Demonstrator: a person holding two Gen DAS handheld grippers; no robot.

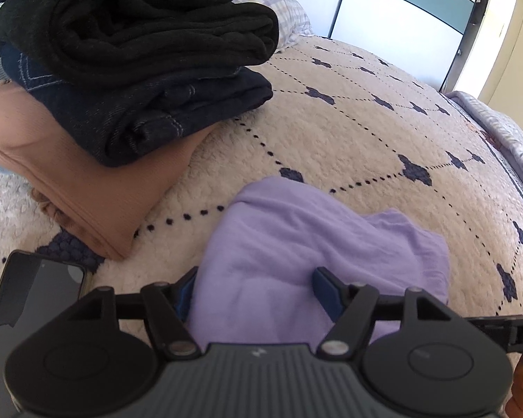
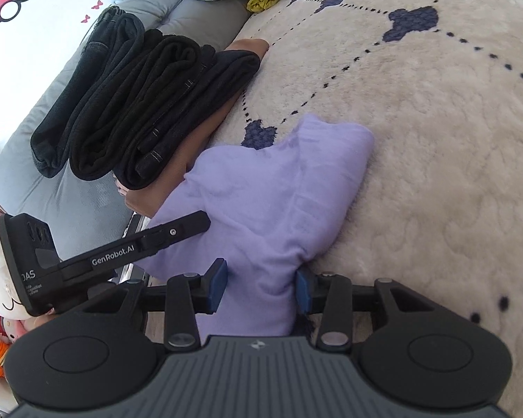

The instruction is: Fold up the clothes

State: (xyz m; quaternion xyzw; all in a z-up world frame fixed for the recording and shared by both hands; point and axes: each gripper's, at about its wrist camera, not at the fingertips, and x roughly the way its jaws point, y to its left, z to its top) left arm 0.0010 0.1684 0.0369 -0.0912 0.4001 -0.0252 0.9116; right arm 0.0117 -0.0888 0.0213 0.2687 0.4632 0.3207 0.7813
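1 lilac garment lay bunched on the bed beside 1 pile of 4 folded clothes. The left claw stood wide, the cloth loose between its pads. The right claw pinched a gathered corner. A phone was partly cut off.

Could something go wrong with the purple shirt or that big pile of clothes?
1. The bunched lilac cotton garment is pinched only at one gathered edge by the right gripper; the left gripper has wide jaws around it, so the fold might slump open.
2. The stack of folded dark clothes on the tan garment sits close by; a swing could topple it.
3. The black phone beside the left gripper might get knocked.
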